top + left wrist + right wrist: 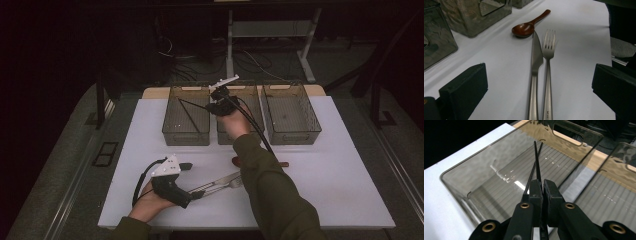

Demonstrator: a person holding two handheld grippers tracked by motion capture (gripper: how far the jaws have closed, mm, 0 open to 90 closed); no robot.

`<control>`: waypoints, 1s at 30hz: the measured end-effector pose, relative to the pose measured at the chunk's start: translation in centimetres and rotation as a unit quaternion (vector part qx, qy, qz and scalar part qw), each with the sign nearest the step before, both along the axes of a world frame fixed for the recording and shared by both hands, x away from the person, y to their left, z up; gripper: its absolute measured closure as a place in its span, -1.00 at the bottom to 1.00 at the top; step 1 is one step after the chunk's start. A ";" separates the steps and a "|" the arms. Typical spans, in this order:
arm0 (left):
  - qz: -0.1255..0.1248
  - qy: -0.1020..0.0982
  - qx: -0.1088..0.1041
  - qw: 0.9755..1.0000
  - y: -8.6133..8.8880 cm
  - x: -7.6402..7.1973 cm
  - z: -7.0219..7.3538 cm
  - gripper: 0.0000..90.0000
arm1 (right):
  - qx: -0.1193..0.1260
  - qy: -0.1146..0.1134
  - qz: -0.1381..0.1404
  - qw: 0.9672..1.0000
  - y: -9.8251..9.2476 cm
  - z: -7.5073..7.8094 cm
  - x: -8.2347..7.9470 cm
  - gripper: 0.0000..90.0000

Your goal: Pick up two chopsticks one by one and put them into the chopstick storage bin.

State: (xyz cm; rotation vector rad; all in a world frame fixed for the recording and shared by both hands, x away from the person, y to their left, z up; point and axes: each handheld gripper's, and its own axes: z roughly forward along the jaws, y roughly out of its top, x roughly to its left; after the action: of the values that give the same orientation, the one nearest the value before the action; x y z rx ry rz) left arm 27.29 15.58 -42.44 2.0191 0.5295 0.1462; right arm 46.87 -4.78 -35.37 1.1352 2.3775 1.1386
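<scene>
The right gripper (pixel 541 187) holds black chopsticks (pixel 537 162) tightly over the left bin (pixel 186 116) by the table's far edge; the left gripper (pixel 192 181) has its jaws wide apart.

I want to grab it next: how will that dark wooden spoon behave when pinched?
The dark glossy wooden spoon probably feels light and stiff. Its polished surface may slip between pads. Resting on its rounded bowl on the white table, it could rock or pivot if nudged.

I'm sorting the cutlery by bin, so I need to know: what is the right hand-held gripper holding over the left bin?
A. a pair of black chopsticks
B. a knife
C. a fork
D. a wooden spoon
A: the right hand-held gripper is shut on the black chopsticks, which reach out over the left bin.
</scene>
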 end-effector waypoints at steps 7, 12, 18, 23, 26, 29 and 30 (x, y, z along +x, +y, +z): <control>0.002 0.005 -0.005 1.000 0.0 0.0 0.0 -1.00 | -0.014 0.011 -0.009 1.000 2.5 -1.1 1.2 0.91; -0.001 0.006 -0.004 1.000 0.0 0.0 0.0 -1.00 | -0.022 0.015 -0.005 1.000 3.9 -1.7 1.5 0.91; -0.002 0.006 -0.003 1.000 0.0 0.0 0.0 -1.00 | -0.031 0.021 0.001 0.999 4.8 -2.2 1.5 0.87; -0.003 0.006 -0.002 1.000 0.0 0.0 0.0 -1.00 | -0.031 0.020 0.016 0.999 4.8 -2.0 1.2 0.69; -0.001 0.006 -0.003 1.000 0.0 0.0 0.0 -1.00 | -0.024 0.017 0.022 0.999 4.3 -1.4 0.9 0.56; -0.003 0.004 -0.002 1.000 0.0 0.1 -0.1 -1.00 | -0.005 0.018 0.035 0.999 3.7 -0.8 0.5 0.39; -0.002 0.004 -0.001 1.000 0.0 0.1 -0.1 -1.00 | -0.003 0.017 0.038 0.999 3.5 -0.6 0.3 0.31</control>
State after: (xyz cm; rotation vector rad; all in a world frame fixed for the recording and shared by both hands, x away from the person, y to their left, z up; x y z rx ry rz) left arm 27.41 15.58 -42.51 2.0193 0.5295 0.1345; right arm 47.16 -1.28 -35.98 1.0805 2.4674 1.1448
